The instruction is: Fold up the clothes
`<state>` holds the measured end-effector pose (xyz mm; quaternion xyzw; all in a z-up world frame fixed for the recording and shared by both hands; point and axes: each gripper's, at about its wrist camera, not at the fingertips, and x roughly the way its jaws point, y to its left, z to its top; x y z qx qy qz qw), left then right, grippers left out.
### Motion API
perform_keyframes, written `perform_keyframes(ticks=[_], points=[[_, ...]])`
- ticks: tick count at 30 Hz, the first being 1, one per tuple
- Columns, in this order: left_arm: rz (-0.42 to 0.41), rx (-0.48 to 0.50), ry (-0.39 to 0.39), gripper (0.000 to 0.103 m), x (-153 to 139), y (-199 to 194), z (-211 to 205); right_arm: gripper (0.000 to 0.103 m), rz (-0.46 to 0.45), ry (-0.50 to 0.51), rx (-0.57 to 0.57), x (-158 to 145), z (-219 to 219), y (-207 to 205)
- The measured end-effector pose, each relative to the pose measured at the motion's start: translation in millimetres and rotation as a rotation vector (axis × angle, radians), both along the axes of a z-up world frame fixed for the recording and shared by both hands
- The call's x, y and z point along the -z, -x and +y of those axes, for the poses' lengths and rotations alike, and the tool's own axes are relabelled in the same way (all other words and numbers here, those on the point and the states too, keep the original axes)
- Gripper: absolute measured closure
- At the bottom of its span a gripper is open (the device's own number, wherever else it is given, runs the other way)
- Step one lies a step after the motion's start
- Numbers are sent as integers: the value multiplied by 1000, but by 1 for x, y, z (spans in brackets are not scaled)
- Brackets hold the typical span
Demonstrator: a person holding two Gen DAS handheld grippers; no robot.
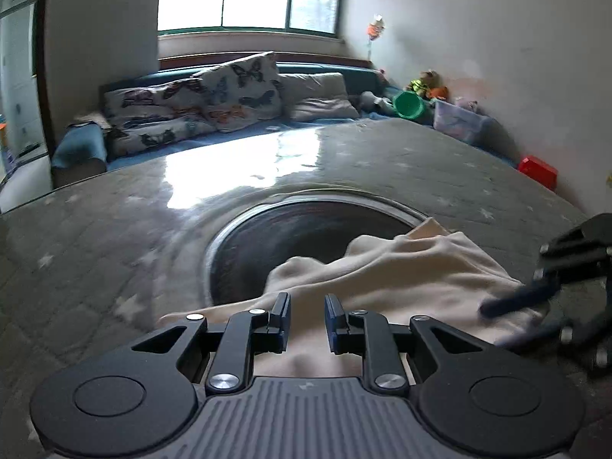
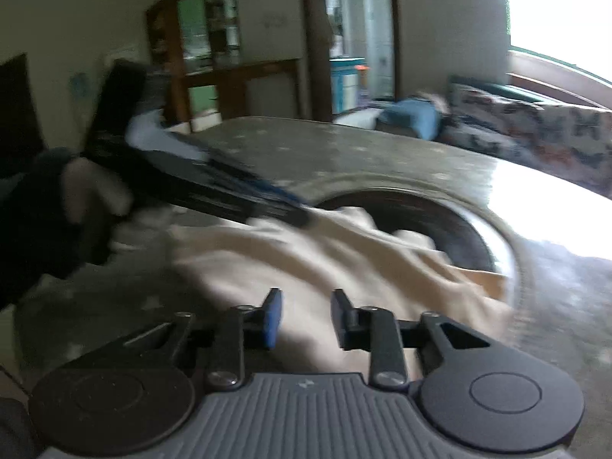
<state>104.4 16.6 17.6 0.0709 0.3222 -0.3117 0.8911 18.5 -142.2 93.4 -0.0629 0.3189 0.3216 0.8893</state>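
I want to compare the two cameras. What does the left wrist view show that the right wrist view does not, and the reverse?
Only the left wrist view shows the green bucket, the red box and the clear storage bin by the wall.

Only the right wrist view shows the wooden cabinet, a doorway and the person's hand on the left tongs.

Both show the cream cloth, lying partly over the round recess in the table, and the butterfly cushions.
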Motion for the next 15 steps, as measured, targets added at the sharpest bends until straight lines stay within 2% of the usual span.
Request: perform_keyframes(ticks=[1,4,7,9,15], points=[[11,8,-5,82,2,-2,-3,83,5,4,-14,2,5,0],[51,23,-11,82,7,-11,-8,86,22,15,-46,7,18,0],[105,22,12,82,12,-21,-5,92,32,26,-57,13,24,2],[133,11,34,82,12,-26,-2,100,23,27,-60,14,24,5],[160,-13,48,82,9,-33,5,102,-27,38,-82,9,21,22]])
